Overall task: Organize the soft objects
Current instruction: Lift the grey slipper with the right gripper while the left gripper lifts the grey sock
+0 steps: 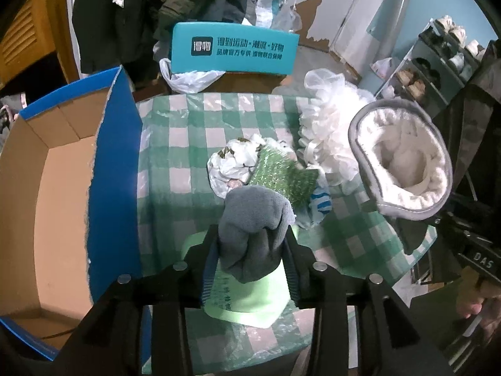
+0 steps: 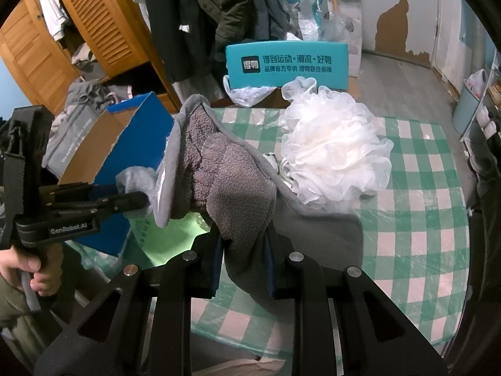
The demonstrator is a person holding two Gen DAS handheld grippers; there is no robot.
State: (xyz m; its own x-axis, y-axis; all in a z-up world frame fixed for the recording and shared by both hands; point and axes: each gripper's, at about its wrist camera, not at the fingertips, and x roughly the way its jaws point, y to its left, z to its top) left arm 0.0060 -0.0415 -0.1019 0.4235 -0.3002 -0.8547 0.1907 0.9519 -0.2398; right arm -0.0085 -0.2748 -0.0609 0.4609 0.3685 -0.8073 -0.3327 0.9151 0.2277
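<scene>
Currently L gripper grips a grey sock; R gripper is clamped on a fleece slipper. Box lies left of L gripper, prob. nearer; sock's long axis runs along fingers, above surface.

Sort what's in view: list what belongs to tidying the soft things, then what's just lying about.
Part of the job:
- grey sock in the left gripper
- fleece-lined slipper in the right gripper
- white bath pouf
- green sparkly sponge
- open cardboard box

Lying about:
- teal printed box
- hanging coats
- shoe rack
</scene>
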